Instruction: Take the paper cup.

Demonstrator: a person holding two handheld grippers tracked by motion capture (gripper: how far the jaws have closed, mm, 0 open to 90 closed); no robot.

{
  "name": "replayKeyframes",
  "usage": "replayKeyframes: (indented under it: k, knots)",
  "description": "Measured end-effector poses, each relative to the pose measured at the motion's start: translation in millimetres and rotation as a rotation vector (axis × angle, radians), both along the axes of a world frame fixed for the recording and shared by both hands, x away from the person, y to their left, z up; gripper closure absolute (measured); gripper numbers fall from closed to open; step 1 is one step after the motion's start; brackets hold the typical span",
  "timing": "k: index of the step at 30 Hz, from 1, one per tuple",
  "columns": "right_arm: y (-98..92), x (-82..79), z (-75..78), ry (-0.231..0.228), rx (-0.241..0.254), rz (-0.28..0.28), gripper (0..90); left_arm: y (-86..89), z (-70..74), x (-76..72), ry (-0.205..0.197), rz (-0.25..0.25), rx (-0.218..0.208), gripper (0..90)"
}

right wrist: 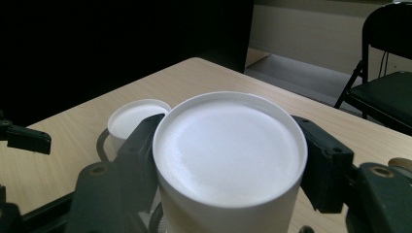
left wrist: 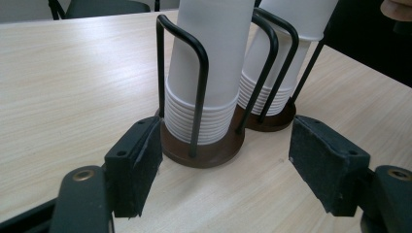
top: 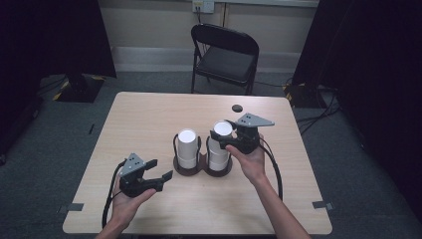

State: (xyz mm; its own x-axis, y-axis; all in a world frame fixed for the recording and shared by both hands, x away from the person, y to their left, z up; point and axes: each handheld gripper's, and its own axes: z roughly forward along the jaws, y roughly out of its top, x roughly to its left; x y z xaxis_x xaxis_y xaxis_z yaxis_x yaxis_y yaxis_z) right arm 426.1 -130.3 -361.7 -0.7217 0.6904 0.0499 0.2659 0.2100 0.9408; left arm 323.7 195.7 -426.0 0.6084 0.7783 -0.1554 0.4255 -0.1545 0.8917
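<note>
Your right tongs [top: 222, 139] grasp the top cup [right wrist: 228, 160] of the right stack; your left tongs [top: 160, 170] gape, released, before the left stack [left wrist: 206, 73].

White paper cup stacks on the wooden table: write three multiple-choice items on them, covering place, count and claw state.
1. Where do the white paper cup stacks stand?
A. in dark round wire holders
B. on the chair
C. on the floor

2. How many stacks are there?
A. one
B. two
C. four

3. What is the right claw doing?
A. hanging open over bare table
B. gripping the right stack's top cup
C. lying on the chair

Key: 1 A, black wire loops rise around them; 2 B, two stand side by side; 3 B, its jaws press the top cup.
</note>
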Motion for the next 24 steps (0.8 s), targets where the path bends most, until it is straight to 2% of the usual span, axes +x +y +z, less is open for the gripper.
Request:
replayKeyframes:
  k: [4,10,19,24]
  knots:
    - [-0.2,0.3,2.3,-0.003,-0.005,0.004,33.9,0.0,1.3,-0.9,0.001,-0.010,-0.007,27.8]
    - [-0.7,0.0,7.7,-0.014,-0.014,-0.004,33.9,-3.0,1.7,-2.0,-0.008,-0.015,0.005,28.3]
    - [-3.3,1.0,10.1,0.004,0.004,-0.010,34.0,-4.9,2.2,-2.8,-0.012,-0.014,0.017,29.7]
    - [-2.8,0.8,12.7,0.000,0.006,-0.011,34.0,-4.6,2.0,-1.9,0.002,-0.013,0.002,28.1]
